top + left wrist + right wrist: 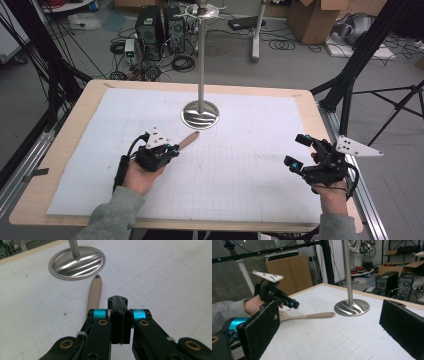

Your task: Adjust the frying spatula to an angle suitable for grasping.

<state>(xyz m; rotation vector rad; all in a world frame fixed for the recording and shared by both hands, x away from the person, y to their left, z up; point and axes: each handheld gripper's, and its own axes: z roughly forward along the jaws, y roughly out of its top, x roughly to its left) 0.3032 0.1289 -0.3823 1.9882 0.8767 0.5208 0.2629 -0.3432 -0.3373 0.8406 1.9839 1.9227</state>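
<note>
Your left gripper (172,149) hangs just above the white mat (250,165), and its jaws are pressed together with nothing between them. The wooden spatula (308,315) lies flat on the mat beside and below this gripper. In the left gripper view the handle (94,293) comes out at the left side of the closed jaws and points to the round steel base (77,262) of the stand; the handle end with the hole is near the base but apart from it. Your right gripper (298,152) rests over the right edge of the table (65,145), well apart from the spatula, with its jaws wide and empty.
</note>
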